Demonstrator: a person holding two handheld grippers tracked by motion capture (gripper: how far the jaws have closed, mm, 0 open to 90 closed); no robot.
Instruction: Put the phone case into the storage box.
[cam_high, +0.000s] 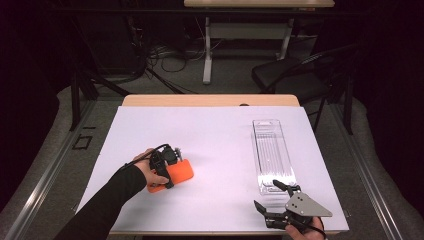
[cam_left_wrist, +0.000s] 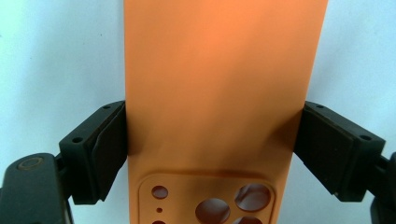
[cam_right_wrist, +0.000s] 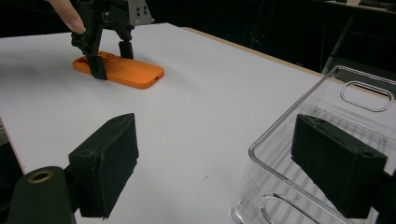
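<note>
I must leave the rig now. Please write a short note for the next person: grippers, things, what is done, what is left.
Left gripper: down over the orange phone case, one jaw at each long side. The left pad touches the edge; the right one looks barely apart, so no firm grip yet.
Right gripper: open, empty, at the near end of the clear tray.
Case: flat on the white table, left of the tray, camera holes toward the gripper.
Tray: empty.
Done: left gripper placed at the case.
Left, probably: close, lift, put the case in the tray.
</note>
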